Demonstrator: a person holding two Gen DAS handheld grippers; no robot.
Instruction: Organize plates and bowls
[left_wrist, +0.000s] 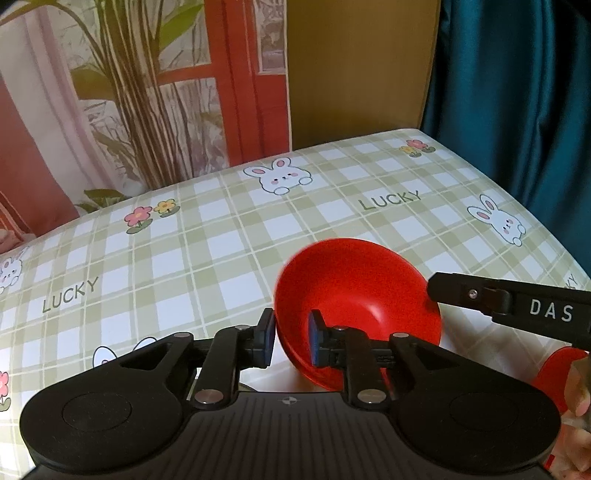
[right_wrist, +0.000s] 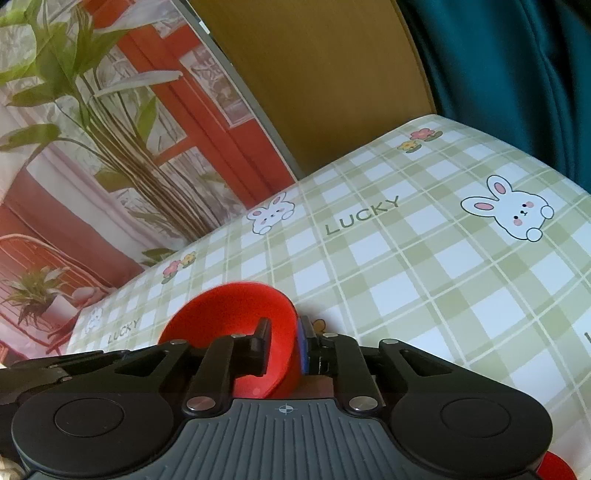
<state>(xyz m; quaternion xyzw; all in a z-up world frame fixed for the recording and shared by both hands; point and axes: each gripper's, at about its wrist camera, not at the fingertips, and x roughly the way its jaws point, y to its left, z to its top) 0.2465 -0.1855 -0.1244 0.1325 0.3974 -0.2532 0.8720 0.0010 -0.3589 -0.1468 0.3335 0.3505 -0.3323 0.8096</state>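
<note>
gripping red bowl (left_wrist: 354, 295) (cloth (left_wrist: 221, 236) reads "lucky")

Red dish (left_wrist: 554, 376) cut off, right edge.

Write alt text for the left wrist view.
The left gripper pinches the rim of a tilted red bowl between its fingers, above a green-checked tablecloth printed with rabbits and LUCKY. The right gripper reaches in from the right, touching the bowl's far rim.
</note>
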